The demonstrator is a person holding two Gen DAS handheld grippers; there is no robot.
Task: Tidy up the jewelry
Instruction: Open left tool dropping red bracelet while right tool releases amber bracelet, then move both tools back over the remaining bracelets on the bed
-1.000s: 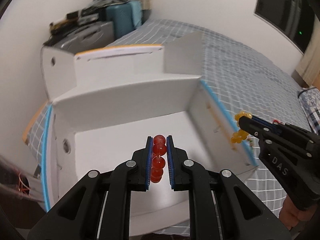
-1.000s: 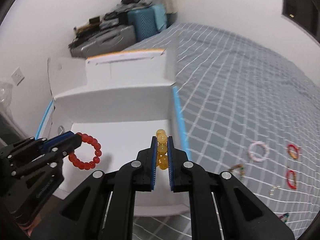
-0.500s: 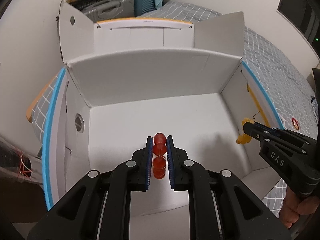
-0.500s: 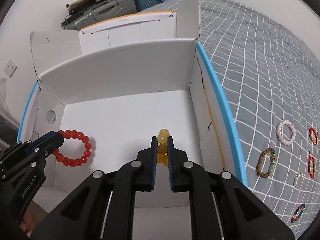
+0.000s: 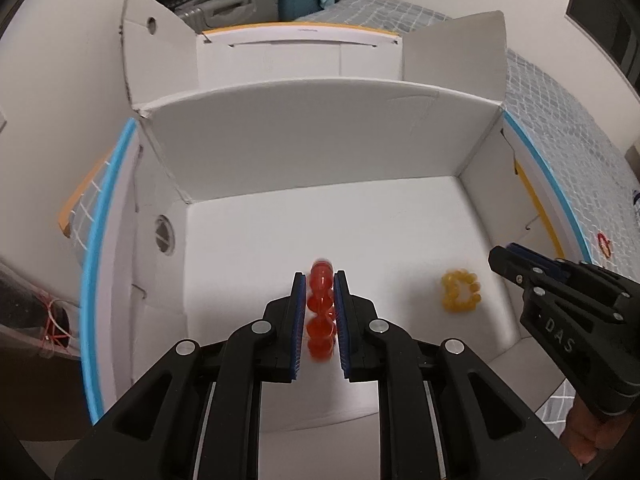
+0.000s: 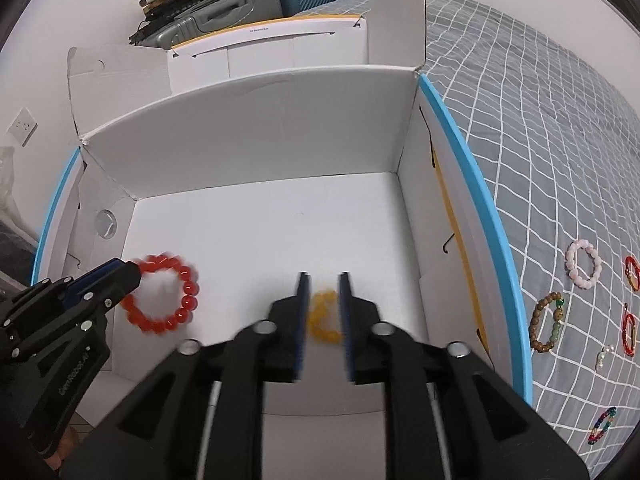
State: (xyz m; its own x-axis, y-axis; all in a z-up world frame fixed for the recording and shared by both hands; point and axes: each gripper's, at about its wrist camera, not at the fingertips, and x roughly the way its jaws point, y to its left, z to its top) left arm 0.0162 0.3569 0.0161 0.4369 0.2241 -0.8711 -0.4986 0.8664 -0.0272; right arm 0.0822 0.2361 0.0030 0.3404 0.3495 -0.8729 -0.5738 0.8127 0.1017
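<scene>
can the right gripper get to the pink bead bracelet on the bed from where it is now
Probably yes, after lifting out: the right gripper is down inside the white box, jaws opening over the yellow bracelet; the box's side wall stands between it and the pink bracelet.

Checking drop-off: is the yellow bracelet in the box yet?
In: yellow bracelet lies on the white box floor, clear of the opening right gripper.

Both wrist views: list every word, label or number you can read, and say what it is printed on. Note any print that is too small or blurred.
"DAS": white letters on the black right gripper body, seen from the left wrist.
White lettering on the black left gripper body, right wrist view: blurred, not legible.
Small dark print on the white cardboard box's rear flap: too small to read.
No text on the red bead bracelet or yellow bead bracelet.
</scene>
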